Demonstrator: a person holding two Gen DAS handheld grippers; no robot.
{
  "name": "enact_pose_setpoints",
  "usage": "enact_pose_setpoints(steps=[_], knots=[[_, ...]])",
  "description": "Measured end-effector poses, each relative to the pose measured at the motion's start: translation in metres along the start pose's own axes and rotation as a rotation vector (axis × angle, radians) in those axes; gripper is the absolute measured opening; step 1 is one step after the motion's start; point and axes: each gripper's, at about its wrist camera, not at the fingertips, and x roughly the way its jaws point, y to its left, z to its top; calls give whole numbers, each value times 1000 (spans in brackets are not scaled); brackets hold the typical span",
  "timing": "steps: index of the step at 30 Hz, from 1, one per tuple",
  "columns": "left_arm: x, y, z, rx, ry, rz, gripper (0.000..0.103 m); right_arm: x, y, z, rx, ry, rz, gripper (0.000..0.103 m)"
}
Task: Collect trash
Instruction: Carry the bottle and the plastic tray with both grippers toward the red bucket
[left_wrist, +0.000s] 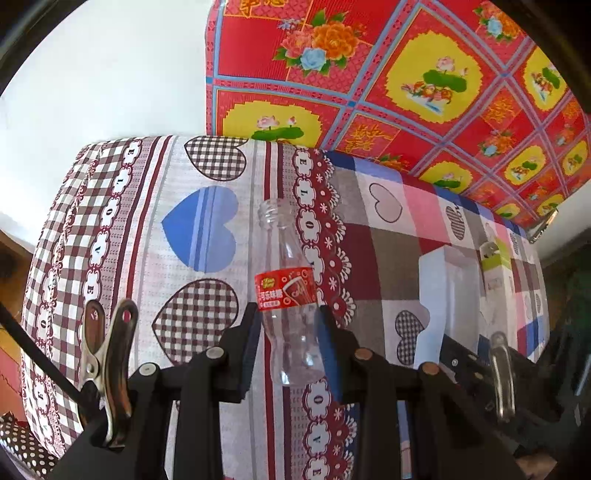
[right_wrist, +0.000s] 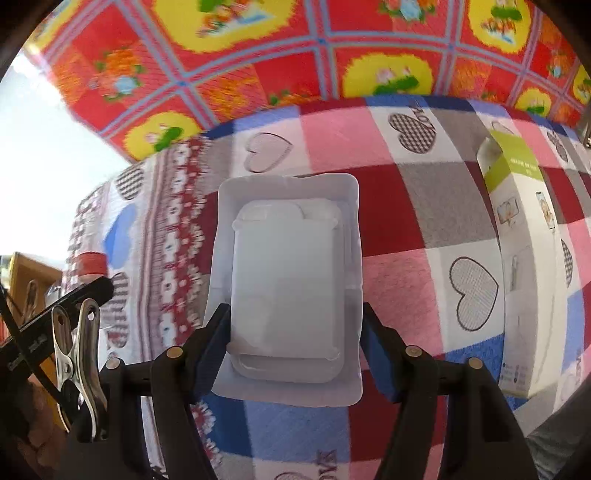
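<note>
A clear, capless plastic bottle (left_wrist: 291, 295) with a red label hangs between the fingers of my left gripper (left_wrist: 288, 314), which is shut on its lower body above the bed. My right gripper (right_wrist: 291, 321) is shut on a white plastic tray (right_wrist: 288, 258), its pads pressing on the tray's two long sides. The tray stays sharp while the bedding behind it is blurred. In the left wrist view the same tray (left_wrist: 447, 295) shows at the right, tilted up on edge. The bottle's red label (right_wrist: 92, 262) peeks in at the left of the right wrist view.
A patchwork bed cover (left_wrist: 166, 221) with hearts lies under both grippers. A tall white and green carton (right_wrist: 524, 258) rests on it to the right of the tray. A red floral cloth (left_wrist: 369, 92) covers the surface behind. Metal clips (left_wrist: 110, 365) hang beside the gripper.
</note>
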Motion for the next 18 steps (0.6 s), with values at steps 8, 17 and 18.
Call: enact_pose_setpoints(steps=[8, 17, 18], knots=[[-15, 6, -10, 28, -22, -5, 32, -18, 24, -20, -1, -39, 42, 68], [-41, 17, -22, -8, -65, 16, 32, -36, 54, -28, -80, -70, 96, 68], [-44, 18, -24, -14, -69, 22, 32, -38, 57, -28, -93, -72, 102, 68]])
